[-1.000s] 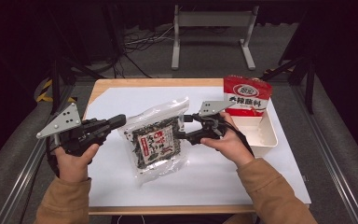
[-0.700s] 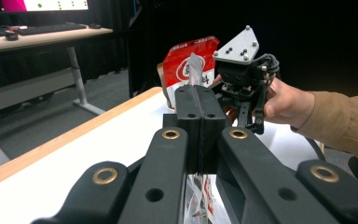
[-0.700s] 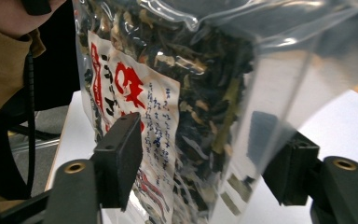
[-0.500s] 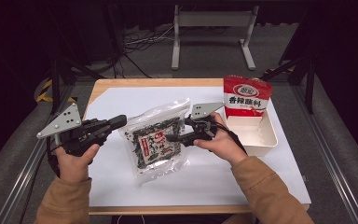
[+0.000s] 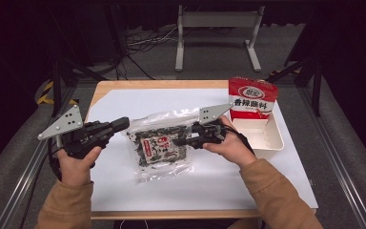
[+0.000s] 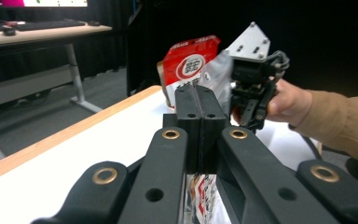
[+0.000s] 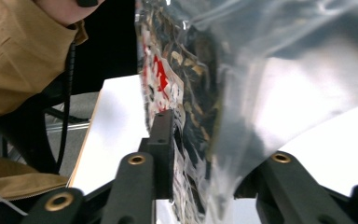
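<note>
Dark room, cables on the floor behind a wooden table under a white sheet.

High view: clear bag of dark snack with a red label lies between the two tools. Left gripper hovers just off the bag's left edge, jaws pressed together, nothing between them. Right gripper sits over the bag's right side, tips at the film; its jaws have just been closing with the bag's edge between them. Behind the right hand a white tray holds an upright red packet.

Left gripper view: black jaws clenched flat against each other, empty. Bag's printed label shows just below and past the tips. Farther ahead the right gripper points down, the red packet behind it to its left.

Right gripper view: clear film of the bag hangs between the jaws, left jaw against the printed face; right pad hidden behind the film, so whether it presses I cannot tell. Tan sleeve off to the left of the jaws
</note>
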{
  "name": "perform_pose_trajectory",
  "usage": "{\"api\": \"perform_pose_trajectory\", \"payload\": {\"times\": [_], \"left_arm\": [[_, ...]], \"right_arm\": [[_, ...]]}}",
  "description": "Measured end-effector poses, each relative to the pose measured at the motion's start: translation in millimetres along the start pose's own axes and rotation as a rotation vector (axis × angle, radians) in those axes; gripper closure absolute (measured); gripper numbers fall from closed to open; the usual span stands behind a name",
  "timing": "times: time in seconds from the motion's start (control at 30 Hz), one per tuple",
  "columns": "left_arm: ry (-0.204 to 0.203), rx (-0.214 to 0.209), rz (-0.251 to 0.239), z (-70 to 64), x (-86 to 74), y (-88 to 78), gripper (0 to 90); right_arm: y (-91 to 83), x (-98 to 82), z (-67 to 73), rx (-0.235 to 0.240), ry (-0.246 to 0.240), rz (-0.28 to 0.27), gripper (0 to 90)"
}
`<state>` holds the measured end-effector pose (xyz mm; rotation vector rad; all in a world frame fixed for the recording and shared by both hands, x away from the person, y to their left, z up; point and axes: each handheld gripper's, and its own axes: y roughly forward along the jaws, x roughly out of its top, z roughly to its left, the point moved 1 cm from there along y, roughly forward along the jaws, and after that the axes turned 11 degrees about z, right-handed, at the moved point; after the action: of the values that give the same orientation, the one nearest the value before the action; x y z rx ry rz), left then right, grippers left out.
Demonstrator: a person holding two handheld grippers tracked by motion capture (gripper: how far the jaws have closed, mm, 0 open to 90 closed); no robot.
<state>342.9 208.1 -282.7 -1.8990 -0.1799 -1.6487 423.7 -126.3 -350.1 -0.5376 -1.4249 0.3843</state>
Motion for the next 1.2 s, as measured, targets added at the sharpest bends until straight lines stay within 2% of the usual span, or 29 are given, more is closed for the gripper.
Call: {"api": "perform_pose_trajectory", "payload": {"times": [0.2, 0.37, 0.47, 0.53, 0.57, 0.73, 0.8, 0.83, 0.97, 1.2], "left_arm": [[-0.015, -0.022, -0.006, 2.8, -1.2, -1.4, 90.0], [-0.03, -0.049, -0.036, 5.5, -1.5, -3.6, 90.0], [-0.031, -0.062, -0.042, 6.6, -1.7, -3.4, 80.5], [-0.029, -0.067, -0.041, 6.3, -2.0, -3.4, 79.4], [-0.019, -0.059, -0.035, 6.4, -1.7, -2.9, 74.9], [-0.01, -0.081, -0.014, 6.7, -2.6, -0.2, 63.1], [0.002, -0.074, -0.006, 6.9, -3.9, 1.4, 58.3], [0.002, -0.074, -0.006, 6.9, -3.9, 1.4, 57.6], [0.013, -0.067, 0.004, 8.2, -5.8, 3.7, 55.5], [-0.004, -0.051, 0.024, 14.3, -12.0, 9.1, 53.7]], "right_arm": [[-2.8, 0.0, 1.4, 0.036, -0.028, 0.004, 74.6], [-5.7, 1.7, 4.7, 0.051, -0.041, -0.011, 75.4], [-8.9, 3.1, 8.5, 0.049, -0.045, -0.012, 75.6], [-10.4, 3.3, 9.4, 0.049, -0.044, -0.013, 75.7], [-13.9, 3.3, 11.1, 0.047, -0.038, -0.008, 75.7], [-23.7, 2.2, 12.8, 0.031, -0.015, 0.005, 75.7], [-33.3, -0.1, 13.8, 0.015, 0.0, 0.009, 75.8], [-33.3, -0.1, 13.8, 0.015, 0.0, 0.009, 75.8], [-52.5, -3.3, 14.8, -0.018, 0.021, -0.01, 75.8], [-84.8, -8.8, 16.6, -0.078, 0.053, -0.021, 75.7]]}}
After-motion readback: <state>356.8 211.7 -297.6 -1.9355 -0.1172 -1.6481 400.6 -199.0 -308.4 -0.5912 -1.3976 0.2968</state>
